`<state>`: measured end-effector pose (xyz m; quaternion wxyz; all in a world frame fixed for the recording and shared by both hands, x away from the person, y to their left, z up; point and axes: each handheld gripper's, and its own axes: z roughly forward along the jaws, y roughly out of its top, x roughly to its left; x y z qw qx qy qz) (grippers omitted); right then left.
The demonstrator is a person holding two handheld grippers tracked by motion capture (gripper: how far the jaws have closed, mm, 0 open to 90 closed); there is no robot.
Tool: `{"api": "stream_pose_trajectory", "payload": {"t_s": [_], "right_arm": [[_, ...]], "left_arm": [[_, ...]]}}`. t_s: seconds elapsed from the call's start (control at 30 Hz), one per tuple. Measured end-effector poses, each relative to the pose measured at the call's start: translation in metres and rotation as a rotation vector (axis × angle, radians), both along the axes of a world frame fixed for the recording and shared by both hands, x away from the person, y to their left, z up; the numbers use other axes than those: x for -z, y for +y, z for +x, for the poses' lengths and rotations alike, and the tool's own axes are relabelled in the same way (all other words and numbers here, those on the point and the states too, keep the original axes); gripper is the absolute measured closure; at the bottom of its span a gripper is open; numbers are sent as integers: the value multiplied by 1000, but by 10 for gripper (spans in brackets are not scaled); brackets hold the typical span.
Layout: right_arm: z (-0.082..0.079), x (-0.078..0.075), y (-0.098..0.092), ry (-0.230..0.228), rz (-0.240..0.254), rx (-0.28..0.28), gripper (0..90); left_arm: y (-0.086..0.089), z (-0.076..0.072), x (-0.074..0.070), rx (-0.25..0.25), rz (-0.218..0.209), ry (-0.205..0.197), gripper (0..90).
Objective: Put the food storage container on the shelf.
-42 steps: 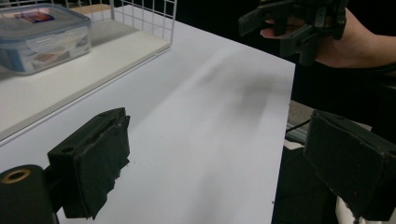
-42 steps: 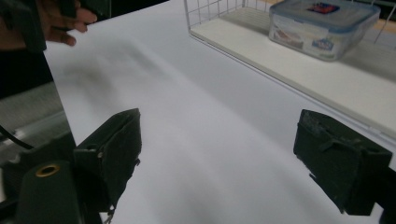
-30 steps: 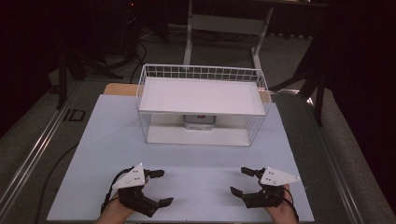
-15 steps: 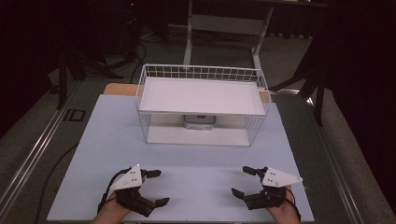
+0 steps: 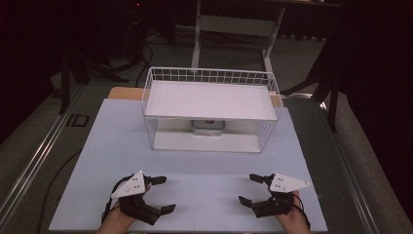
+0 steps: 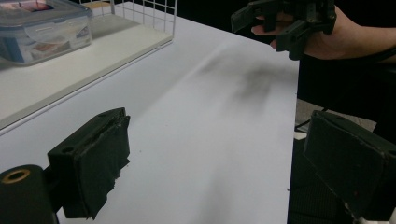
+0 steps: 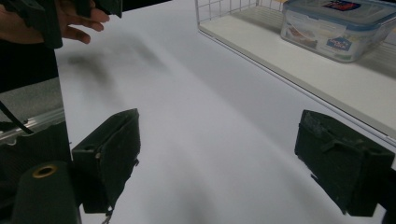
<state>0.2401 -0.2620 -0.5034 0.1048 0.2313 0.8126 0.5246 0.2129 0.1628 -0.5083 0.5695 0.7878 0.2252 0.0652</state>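
White table (image 5: 195, 195), wire basket (image 5: 210, 78) at far centre.
Left gripper (image 5: 163, 195) and right gripper (image 5: 246, 189) released, empty, near edge; lidded container (image 5: 208, 127) on the basket's lower shelf. Pre-reach step; next likely a forward reach.

Box (image 5: 208, 127) largely hidden under shelf (image 5: 209, 100) of rack (image 5: 265, 129) at 12 o'clock; label print too small to read. Box cut off at 11 o'clock in left gripper view, at 1 o'clock in right gripper view. Forearms cropped at 6 o'clock.
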Motion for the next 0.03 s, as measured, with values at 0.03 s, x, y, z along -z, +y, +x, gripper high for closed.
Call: {"api": "stream_pose_trajectory", "payload": {"t_s": [0.03], "right_arm": [[0,0,0,1,0,-1,143]], "left_arm": [[0,0,0,-2,-4,2,78]]}}
